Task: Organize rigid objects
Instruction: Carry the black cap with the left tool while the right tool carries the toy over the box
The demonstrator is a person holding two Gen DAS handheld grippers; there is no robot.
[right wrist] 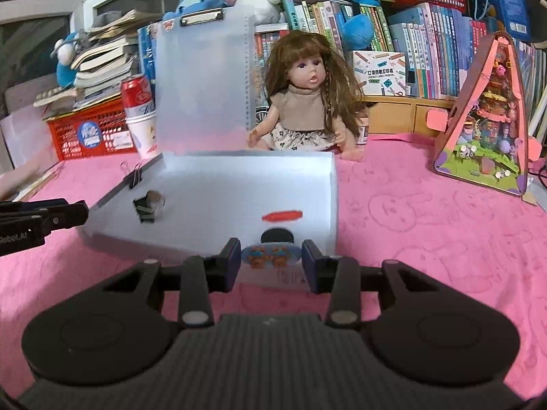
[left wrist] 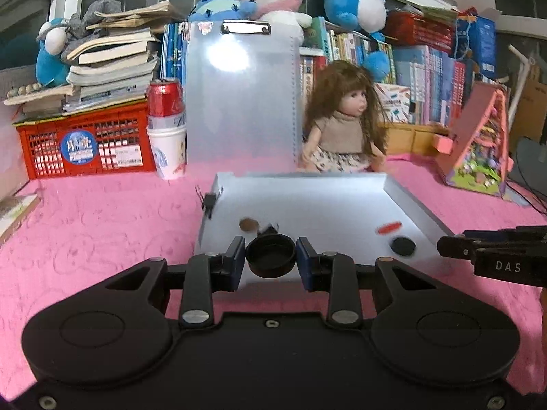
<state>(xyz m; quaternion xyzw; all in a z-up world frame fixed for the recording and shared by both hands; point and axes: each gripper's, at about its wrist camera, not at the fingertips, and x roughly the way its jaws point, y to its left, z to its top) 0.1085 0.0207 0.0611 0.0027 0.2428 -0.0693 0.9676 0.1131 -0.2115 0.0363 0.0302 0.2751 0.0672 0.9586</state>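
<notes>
**Both grippers loaded over the white tray**

Pink cloth covers the desk (left wrist: 102, 225), with books, plush toys and a doll (right wrist: 307, 99) crowded along the back. On the left, the left gripper (left wrist: 271, 256) pinches a small black round cap (left wrist: 270, 254) above the near edge of the white tray (left wrist: 342, 198). To its right, the right gripper (right wrist: 270, 258) clamps a flat piece printed with bears (right wrist: 271, 255). An orange piece (right wrist: 283, 216) and a black disc (right wrist: 277, 235) lie in the tray.

You get bright, even indoor light, with white glare on the upright clipboard (left wrist: 239, 58) and the open case's floor (left wrist: 307, 205). Small items inside smear with motion blur, and your fisheye views bend the edges.
</notes>
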